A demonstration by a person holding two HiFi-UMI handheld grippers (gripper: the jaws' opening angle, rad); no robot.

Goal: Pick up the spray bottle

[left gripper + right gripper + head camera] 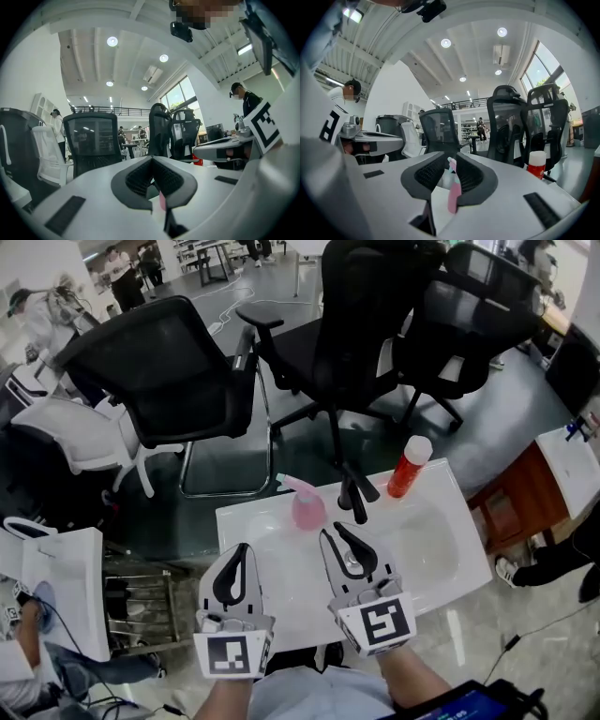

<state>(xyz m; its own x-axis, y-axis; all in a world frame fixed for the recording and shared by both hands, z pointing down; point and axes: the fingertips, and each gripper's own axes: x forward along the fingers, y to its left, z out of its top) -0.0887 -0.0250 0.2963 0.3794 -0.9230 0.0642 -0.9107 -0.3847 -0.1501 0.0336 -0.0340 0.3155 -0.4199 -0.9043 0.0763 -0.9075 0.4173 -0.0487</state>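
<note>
Head view: our right gripper (334,532), jaws barely parted and empty, sits just short of the pink spray bottle (307,507) by the table's (427,554) far edge; left gripper (242,549) is closed, empty. We should widen the jaws, then clasp the body squarely.

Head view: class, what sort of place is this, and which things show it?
Probably an open-plan office or lab: black mesh office chairs, a white table, and people standing in the background.
</note>
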